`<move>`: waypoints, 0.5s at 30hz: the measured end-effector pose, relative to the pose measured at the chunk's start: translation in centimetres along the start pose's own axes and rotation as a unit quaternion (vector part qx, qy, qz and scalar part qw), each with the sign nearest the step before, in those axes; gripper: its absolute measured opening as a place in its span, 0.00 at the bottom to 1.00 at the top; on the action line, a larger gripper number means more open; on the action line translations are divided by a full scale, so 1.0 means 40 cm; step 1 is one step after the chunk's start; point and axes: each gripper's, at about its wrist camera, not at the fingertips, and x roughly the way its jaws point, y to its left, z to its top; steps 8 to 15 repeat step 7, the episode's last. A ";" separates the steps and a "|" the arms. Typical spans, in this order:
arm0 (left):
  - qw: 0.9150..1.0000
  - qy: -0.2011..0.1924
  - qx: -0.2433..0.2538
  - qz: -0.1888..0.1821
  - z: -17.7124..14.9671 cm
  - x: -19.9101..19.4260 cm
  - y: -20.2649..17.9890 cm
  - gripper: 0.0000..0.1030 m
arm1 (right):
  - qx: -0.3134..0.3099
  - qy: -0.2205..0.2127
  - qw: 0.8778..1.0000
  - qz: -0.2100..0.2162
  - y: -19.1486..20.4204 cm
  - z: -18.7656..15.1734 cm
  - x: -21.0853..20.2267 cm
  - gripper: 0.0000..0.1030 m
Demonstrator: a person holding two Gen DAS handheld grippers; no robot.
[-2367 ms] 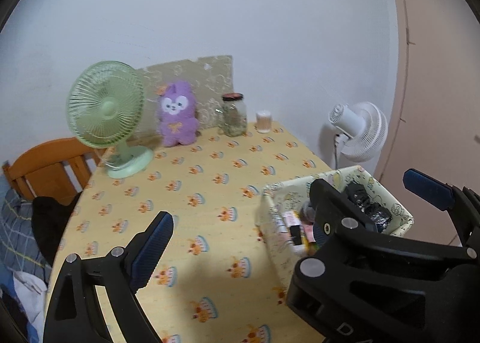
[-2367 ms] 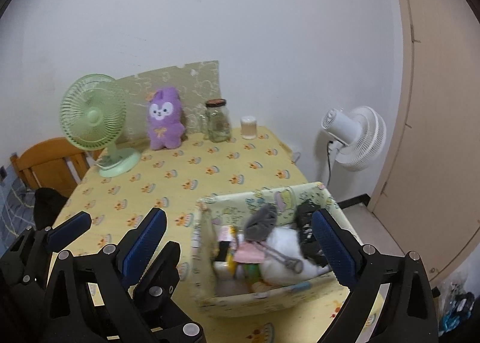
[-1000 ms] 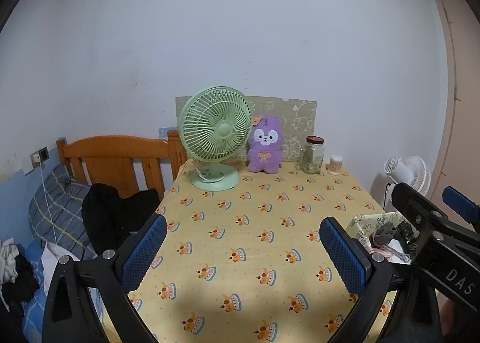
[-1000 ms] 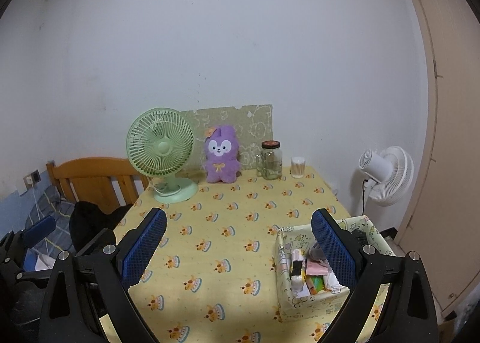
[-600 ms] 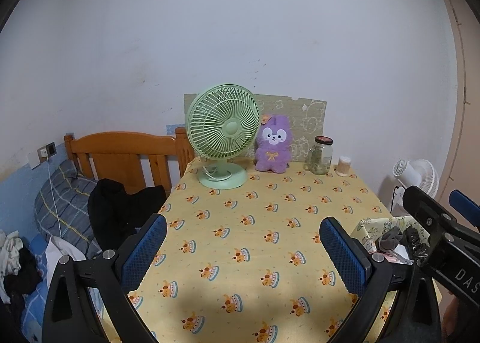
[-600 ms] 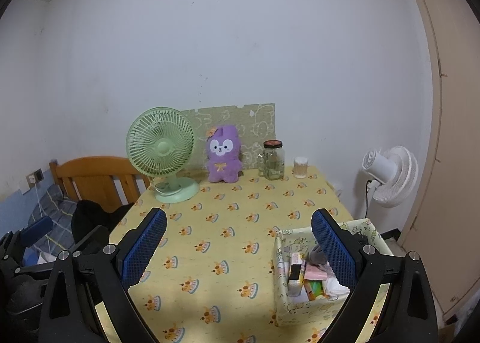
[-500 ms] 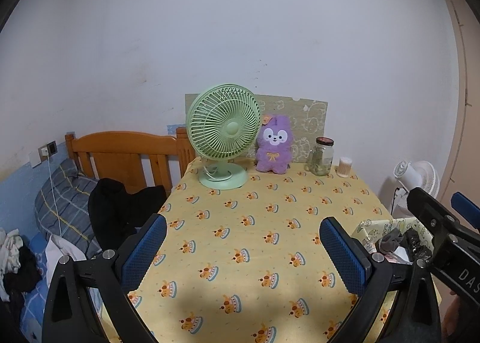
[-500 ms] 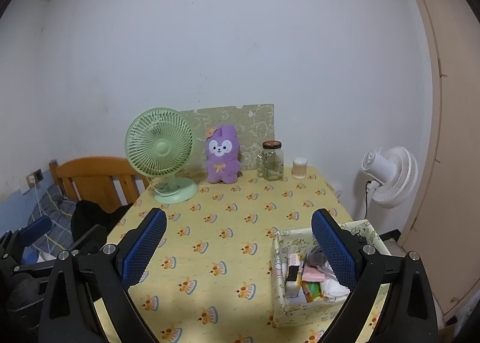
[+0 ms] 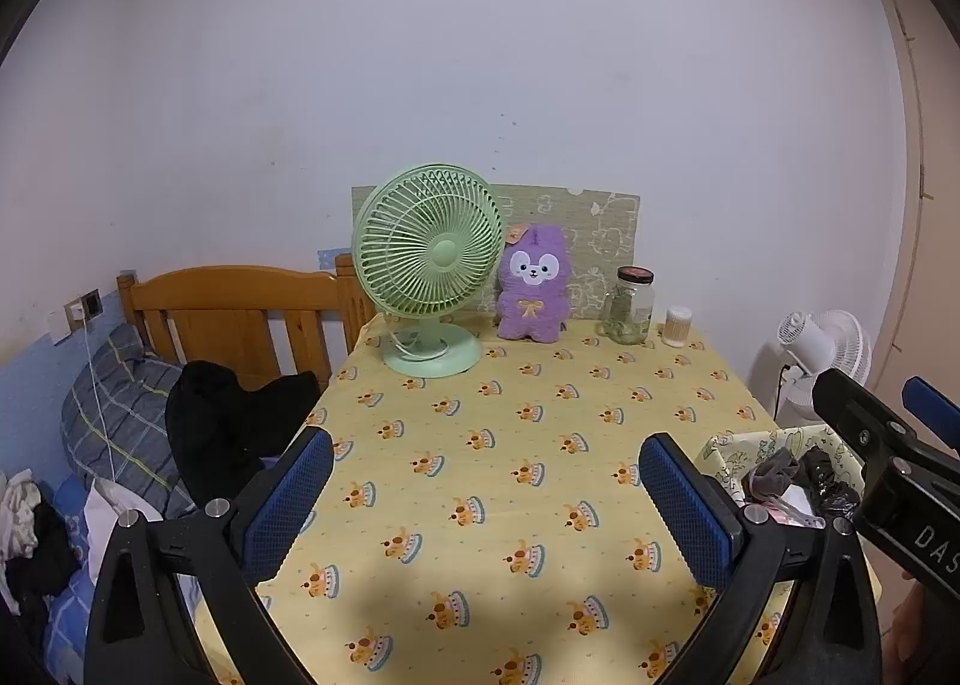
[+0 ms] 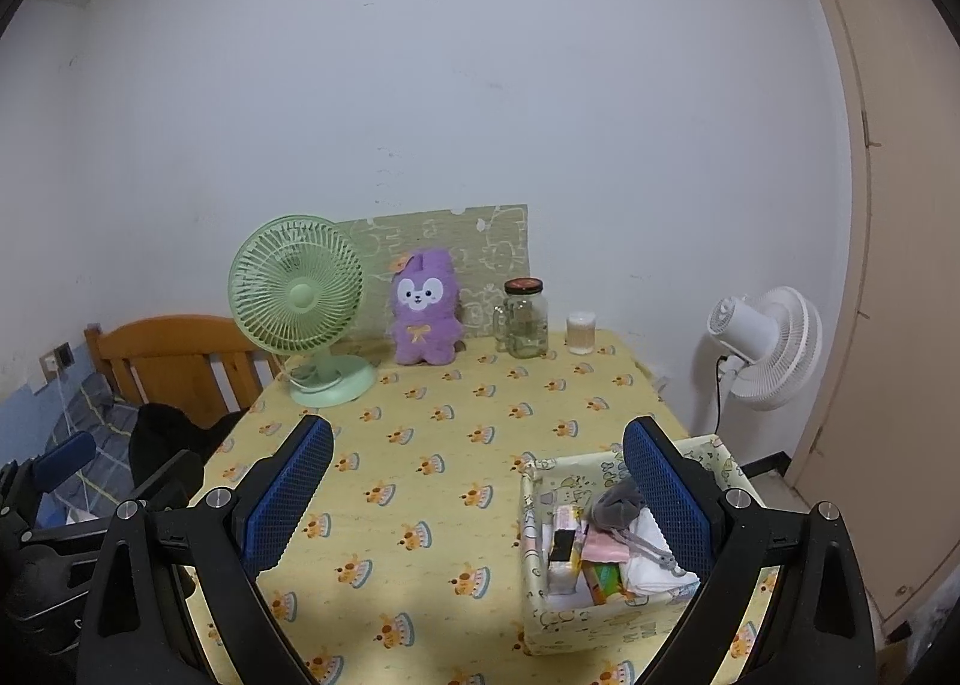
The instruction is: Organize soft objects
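A patterned fabric box stands at the table's near right, holding a grey soft item, white cloth, a pink piece and small packets. It also shows in the left wrist view. A purple plush toy sits upright at the far edge, also seen in the left wrist view. My left gripper is open and empty above the table's near edge. My right gripper is open and empty, its right finger in front of the box.
A green desk fan stands left of the plush. A glass jar and a small white cup stand to its right. A wooden bed frame with dark clothes is on the left, a white floor fan on the right.
Both grippers have pulled back and risen from close over the box. In the last half second the views have barely shifted. Both stay open.
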 end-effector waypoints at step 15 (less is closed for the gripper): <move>1.000 0.003 0.005 -0.006 -0.002 0.007 -0.005 1.00 | 0.002 0.004 1.000 -0.003 0.000 -0.002 0.009 0.96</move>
